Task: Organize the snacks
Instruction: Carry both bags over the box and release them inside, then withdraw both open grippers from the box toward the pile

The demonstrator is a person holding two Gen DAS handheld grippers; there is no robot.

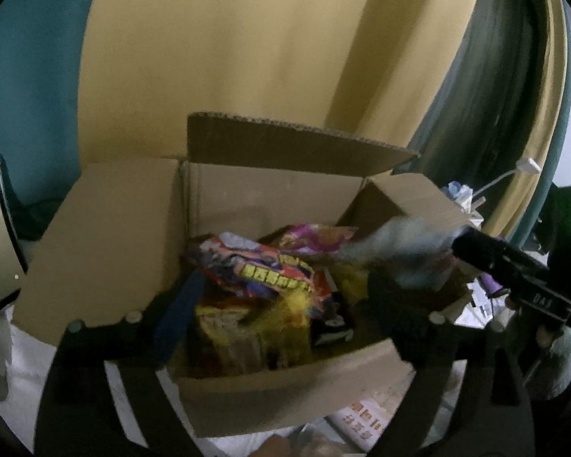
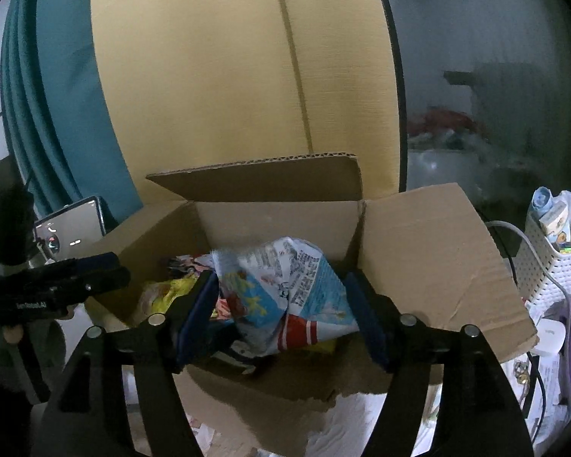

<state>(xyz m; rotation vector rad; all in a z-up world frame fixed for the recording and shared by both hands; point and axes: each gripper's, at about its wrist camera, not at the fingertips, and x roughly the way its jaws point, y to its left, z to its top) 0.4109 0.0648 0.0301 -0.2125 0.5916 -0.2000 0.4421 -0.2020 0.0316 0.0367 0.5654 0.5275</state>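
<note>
An open cardboard box (image 1: 285, 392) holds several snack packs: a red and blue pack with yellow letters (image 1: 270, 270), a pink pack (image 1: 316, 240) and a yellow one (image 1: 228, 331). My left gripper (image 1: 281, 316) hangs over the box with its jaws wide apart and nothing gripped. My right gripper (image 2: 281, 316) is above the same box (image 2: 437, 266). A crumpled light blue and white snack bag (image 2: 285, 289) sits between its blue pads (image 2: 198, 316), and the pads do not squeeze it. In the left wrist view that bag (image 1: 399, 243) is a blur over the box's right side.
A big sheet of cardboard (image 1: 228, 57) and a teal curtain (image 2: 64, 95) stand behind the box. A lit tablet screen (image 2: 72, 228) is at the left. A white woven basket (image 2: 548, 278) with small packs, a cable and papers crowd the right.
</note>
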